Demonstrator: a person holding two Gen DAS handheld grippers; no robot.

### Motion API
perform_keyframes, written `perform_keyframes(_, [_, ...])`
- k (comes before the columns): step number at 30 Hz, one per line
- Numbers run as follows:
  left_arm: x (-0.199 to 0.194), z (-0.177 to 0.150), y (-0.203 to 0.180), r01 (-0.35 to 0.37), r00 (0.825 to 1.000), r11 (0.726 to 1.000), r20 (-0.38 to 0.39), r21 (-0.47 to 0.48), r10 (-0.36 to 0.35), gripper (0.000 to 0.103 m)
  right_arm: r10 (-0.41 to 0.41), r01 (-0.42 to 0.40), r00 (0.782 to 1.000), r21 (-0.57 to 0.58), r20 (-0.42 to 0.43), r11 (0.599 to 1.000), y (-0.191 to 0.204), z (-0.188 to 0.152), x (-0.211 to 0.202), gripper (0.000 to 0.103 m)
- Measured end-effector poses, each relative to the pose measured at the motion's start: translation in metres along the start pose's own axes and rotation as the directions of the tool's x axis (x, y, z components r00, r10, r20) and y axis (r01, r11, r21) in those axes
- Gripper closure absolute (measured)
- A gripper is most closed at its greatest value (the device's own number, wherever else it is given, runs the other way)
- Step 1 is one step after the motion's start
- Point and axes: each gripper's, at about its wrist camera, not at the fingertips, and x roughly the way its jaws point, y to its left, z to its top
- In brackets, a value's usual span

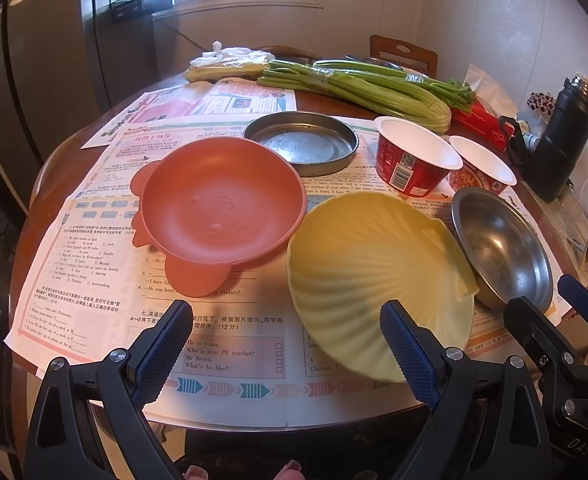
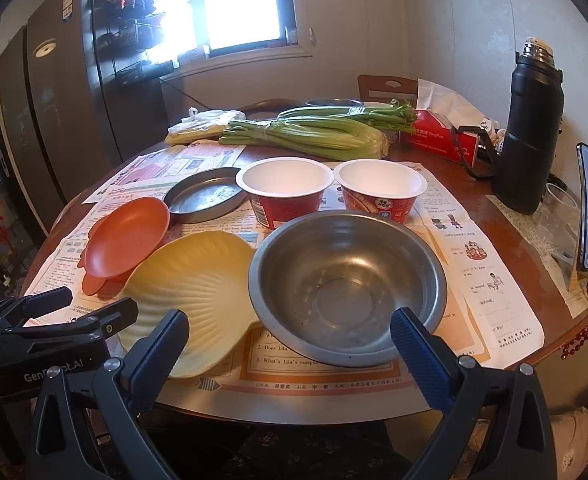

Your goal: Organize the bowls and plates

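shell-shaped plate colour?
Pale yellow shell-shaped plate, ribbed like a scallop; clearest in the left wrist view.

Bare newspaper (image 1: 222, 344) at near edge, yellow dish (image 2: 190, 292) touching steel bowl (image 2: 345, 284), cups (image 2: 286, 192) behind

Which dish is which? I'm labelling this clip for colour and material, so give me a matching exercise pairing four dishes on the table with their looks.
Things:
1. shell-shaped plate
2. deep bowl
3. plate with ear-like tabs
4. instant-noodle cups

Looks:
A. red outside, white inside
B. orange plastic
C. pale yellow, ribbed
D. bare shiny metal

Pairs: 1-C, 2-D, 3-B, 4-A
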Motion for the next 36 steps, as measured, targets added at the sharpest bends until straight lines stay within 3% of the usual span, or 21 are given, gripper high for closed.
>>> perform_keyframes(23, [-0.003,0.019,0.038,-0.007,1.000,0.999,0.001,-0.046,0.007,0.009,0.013,-0.014,1.000,-0.082,-0.012,0.997,0.042,0.028,0.010,0.002])
perform_keyframes(30, [0.001,0.030,0.068,-0.036,0.999,0.994,-0.006,-0.101,0.036,0.009,0.049,-0.050,0.999,-0.114,-0.013,0.992,0.061,0.042,0.020,0.002])
perform_keyframes(36, [0.013,0.044,0.110,-0.077,0.997,0.979,-0.036,-0.190,0.071,0.009,0.141,-0.144,0.989,-0.141,-0.036,0.979,0.081,0.066,0.036,0.002])
